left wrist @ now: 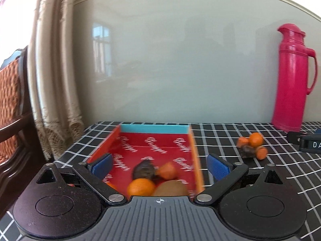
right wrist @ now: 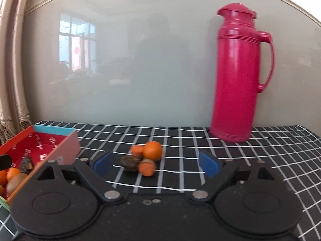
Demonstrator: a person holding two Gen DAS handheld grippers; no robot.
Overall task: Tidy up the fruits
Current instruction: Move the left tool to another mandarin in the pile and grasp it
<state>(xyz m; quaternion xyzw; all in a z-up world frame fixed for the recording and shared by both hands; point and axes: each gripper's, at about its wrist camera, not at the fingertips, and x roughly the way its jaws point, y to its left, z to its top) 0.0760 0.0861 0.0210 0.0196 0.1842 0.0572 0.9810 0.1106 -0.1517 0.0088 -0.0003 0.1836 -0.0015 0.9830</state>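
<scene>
Right gripper (right wrist: 156,165) fills the lower frame of its view, jaws spread wide and empty. Loose fruit (right wrist: 145,157) lies on the table (right wrist: 260,160) just beyond and between the fingertips, left of centre: oranges and one dark piece, touching each other, none touching the pads. Box (right wrist: 66,150) sits at lower left, holding oranges, a kiwi (left wrist: 170,188) and a dark fruit (left wrist: 144,169). Left gripper (left wrist: 159,165) hangs over the box, jaws spread, straddling its right wall (left wrist: 197,160), gripping nothing. Flask (right wrist: 238,76) stands upright at upper right.
</scene>
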